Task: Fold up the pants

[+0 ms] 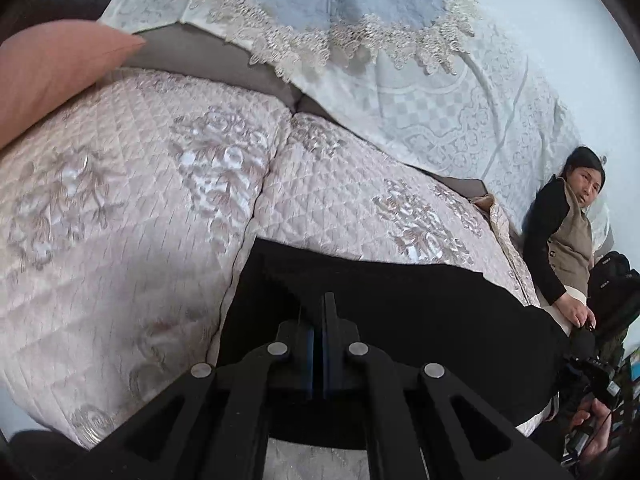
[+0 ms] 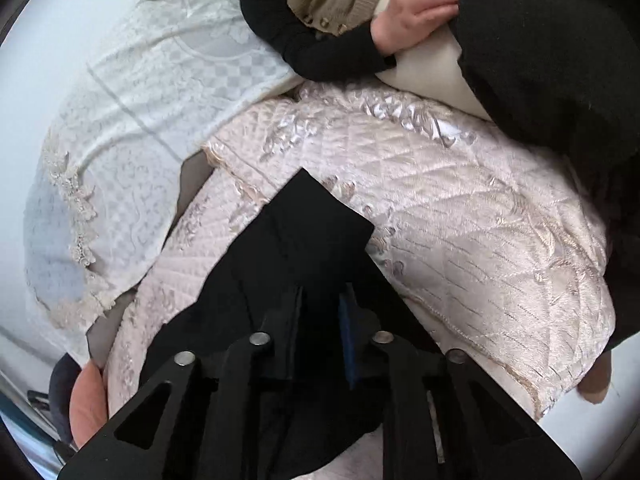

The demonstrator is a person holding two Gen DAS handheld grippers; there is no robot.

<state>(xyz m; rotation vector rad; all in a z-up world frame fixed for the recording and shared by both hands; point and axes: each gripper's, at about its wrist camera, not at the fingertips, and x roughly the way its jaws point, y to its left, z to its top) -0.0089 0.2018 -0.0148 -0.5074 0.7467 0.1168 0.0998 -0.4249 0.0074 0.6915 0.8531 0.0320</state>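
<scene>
The black pants lie spread across the quilted pink sofa cover. In the left wrist view my left gripper has its blue pads pressed together, and a raised edge of the black cloth runs up into them. In the right wrist view the pants end in a squared corner just ahead of my right gripper. Its fingers stand a narrow gap apart, and black cloth fills that gap. Black cloth against black fingers hides the exact pinch.
A person in a tan vest sits at the sofa's right end, one hand on a dark bundle in the lap. An orange pillow is at the left. A lace throw drapes the backrest. Dark camera gear is at the right.
</scene>
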